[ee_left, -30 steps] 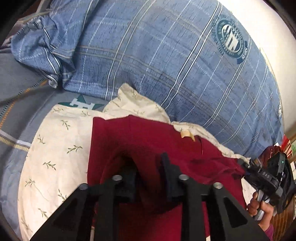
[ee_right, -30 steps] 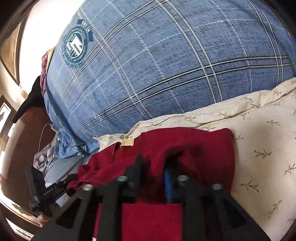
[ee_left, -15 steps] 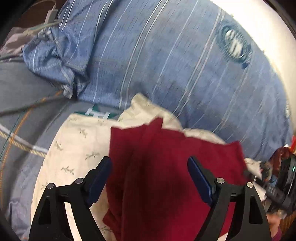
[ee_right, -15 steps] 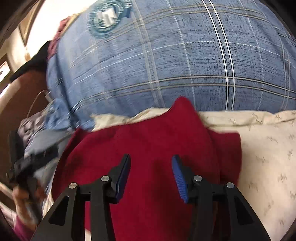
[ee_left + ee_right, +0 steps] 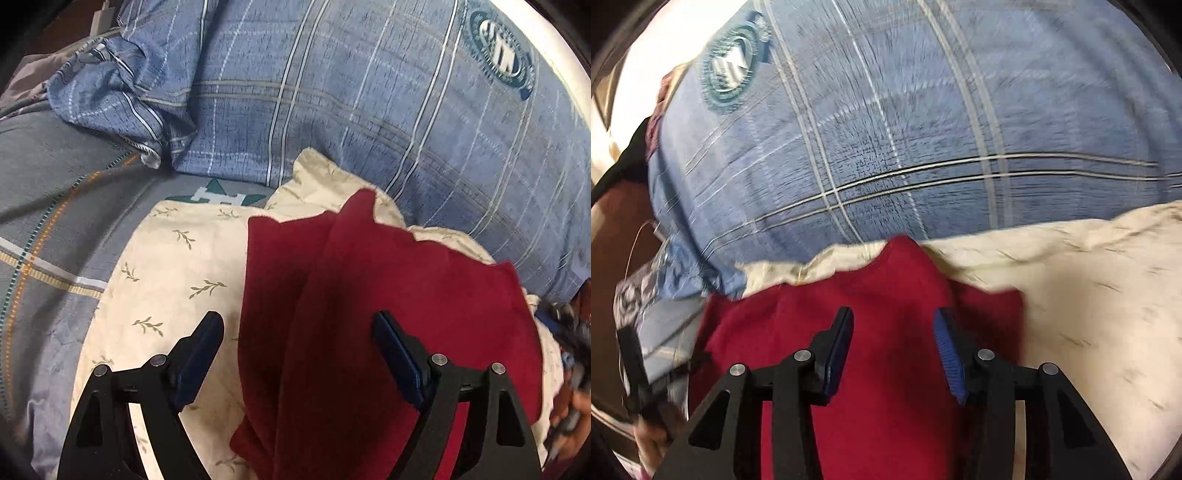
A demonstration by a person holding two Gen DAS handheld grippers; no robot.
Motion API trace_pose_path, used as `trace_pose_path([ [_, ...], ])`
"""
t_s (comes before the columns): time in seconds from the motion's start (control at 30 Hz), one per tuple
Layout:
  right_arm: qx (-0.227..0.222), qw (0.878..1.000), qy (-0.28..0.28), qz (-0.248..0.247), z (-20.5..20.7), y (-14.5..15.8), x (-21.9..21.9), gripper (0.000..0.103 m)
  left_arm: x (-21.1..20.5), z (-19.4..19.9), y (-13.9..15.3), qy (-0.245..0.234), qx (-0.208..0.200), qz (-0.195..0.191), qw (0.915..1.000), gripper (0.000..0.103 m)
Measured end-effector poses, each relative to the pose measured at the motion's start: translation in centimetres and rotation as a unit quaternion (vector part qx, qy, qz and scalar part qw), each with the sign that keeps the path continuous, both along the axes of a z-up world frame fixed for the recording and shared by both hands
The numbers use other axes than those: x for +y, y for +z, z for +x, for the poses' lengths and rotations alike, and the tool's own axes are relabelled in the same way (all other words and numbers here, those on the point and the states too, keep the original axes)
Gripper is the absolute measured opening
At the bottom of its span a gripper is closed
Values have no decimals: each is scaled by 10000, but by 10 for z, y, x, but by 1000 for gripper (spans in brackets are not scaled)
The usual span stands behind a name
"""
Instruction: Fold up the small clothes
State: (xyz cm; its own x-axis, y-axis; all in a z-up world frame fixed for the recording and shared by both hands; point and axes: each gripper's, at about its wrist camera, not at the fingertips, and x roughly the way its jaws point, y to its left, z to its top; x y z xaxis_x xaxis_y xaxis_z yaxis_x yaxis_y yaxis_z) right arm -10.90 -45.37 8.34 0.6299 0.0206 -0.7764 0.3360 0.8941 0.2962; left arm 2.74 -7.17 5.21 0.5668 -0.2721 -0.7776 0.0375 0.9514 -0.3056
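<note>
The dark red garment lies folded on a cream leaf-print pillow, its far edge peaked and uneven, its left edge straight. Bare pillow lies open to the left. A blue plaid duvet bulges just behind. Both the left hand-held gripper and right hand-held gripper have just spread apart, pads clear of the cloth.

A big blue checked blanket fills the top of both views. It has a round green badge near its far edge. Just below the blanket lies a cream pillow with little leaf prints. Left of the pillow is a grey sheet with orange and white stripes, touching the blanket's crumpled corner
</note>
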Motion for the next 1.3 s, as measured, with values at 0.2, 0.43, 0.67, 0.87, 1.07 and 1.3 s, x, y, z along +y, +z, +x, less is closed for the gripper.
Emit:
trace_pose_path([
  [0.2, 762, 9948, 370, -572, -43, -33, 29, 42, 8, -23, 11, 68, -110, -241, 9996, 83],
  [0.43, 256, 9963, 551, -600, -38, 24, 65, 49, 35, -78, 21, 228, 132, -41, 9996, 83],
  [0.67, 119, 9843, 1763, -15, 41, 4, 170, 48, 53, -105, 11, 263, 353, -240, 9987, 83],
  [0.87, 334, 9733, 2186, -617, 120, -32, 245, 37, 52, -92, 0, 219, 314, 63, 9992, 83],
  [1.07, 783, 9732, 2047, -701, 169, -81, 261, 36, 48, -72, -14, 267, 470, 9, 9985, 85],
  [1.3, 570, 9777, 1990, -365, 158, -80, 247, 36, 42, -64, -17, 222, 482, 76, 9986, 84],
])
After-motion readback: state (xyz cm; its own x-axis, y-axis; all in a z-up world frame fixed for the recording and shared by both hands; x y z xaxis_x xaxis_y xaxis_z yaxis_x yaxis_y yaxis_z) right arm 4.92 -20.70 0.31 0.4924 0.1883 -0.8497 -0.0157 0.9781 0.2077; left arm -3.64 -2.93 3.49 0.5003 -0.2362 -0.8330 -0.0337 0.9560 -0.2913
